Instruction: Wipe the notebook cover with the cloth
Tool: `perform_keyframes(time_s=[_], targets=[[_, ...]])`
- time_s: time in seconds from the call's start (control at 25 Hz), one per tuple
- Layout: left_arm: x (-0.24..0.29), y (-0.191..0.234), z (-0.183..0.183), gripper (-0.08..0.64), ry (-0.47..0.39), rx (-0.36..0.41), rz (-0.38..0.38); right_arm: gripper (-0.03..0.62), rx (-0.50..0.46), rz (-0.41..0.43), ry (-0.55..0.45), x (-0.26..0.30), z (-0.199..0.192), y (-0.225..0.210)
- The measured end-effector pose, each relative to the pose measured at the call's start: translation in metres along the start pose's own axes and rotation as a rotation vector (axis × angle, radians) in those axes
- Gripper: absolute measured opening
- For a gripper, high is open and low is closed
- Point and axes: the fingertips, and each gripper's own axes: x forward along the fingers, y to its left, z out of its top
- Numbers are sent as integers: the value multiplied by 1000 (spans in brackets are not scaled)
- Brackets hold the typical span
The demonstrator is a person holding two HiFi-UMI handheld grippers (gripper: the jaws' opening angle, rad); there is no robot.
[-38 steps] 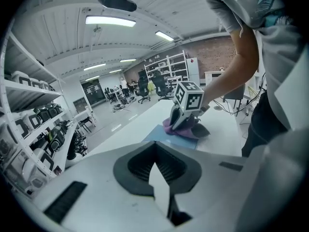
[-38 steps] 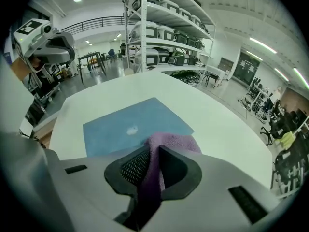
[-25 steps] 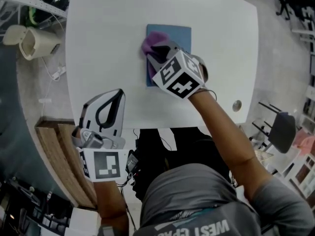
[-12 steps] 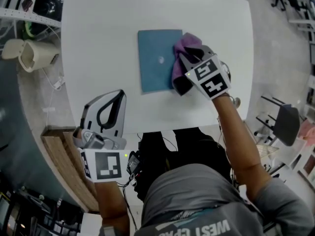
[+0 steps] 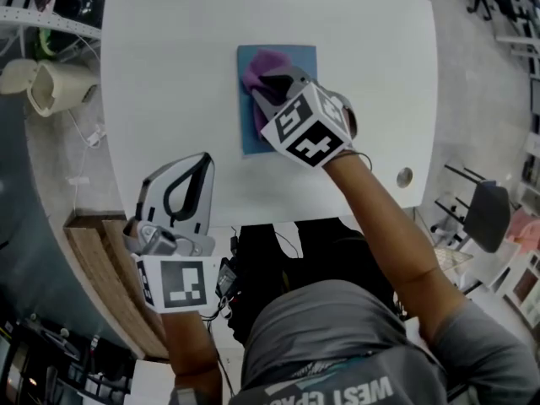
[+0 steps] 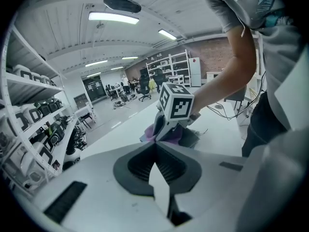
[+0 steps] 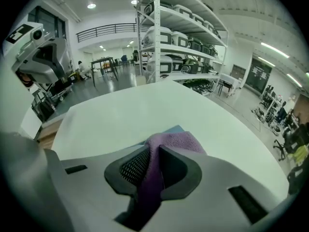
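A blue notebook (image 5: 291, 59) lies flat on the white table (image 5: 169, 74). A purple cloth (image 5: 261, 67) rests on its left upper part, and my right gripper (image 5: 268, 89) is shut on that cloth and presses it onto the cover. In the right gripper view the cloth (image 7: 170, 143) is pinched between the jaws, and only a blue corner of the notebook (image 7: 176, 128) shows beyond it. My left gripper (image 5: 201, 160) hovers at the table's near left edge, apart from the notebook, jaws together and empty (image 6: 155, 148). From there the right gripper (image 6: 170, 122) is seen over the cloth (image 6: 148, 133).
A round grommet (image 5: 405, 177) sits in the table near its right front. A beige container (image 5: 52, 83) and a wooden unit (image 5: 93, 260) stand left of the table, a chair (image 5: 483, 218) to the right. Storage shelves (image 7: 178, 42) rise beyond the far side.
My right gripper swept the cloth across the notebook to its right edge and has come back onto the cover's left upper part. The left gripper has stayed put.
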Motion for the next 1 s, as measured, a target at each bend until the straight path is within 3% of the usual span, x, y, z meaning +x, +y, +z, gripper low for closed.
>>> perform_keyframes(time_s=[0.24, 0.68, 1.0], targets=[[-8, 8, -11, 0, 8, -11, 18, 80, -24, 24, -7, 12, 16, 6], [8, 9, 12, 0, -14, 39, -17, 80, 170, -142, 70, -40, -70, -68], [11, 2, 11, 0, -5, 23, -17, 80, 83, -60, 25, -13, -28, -38]])
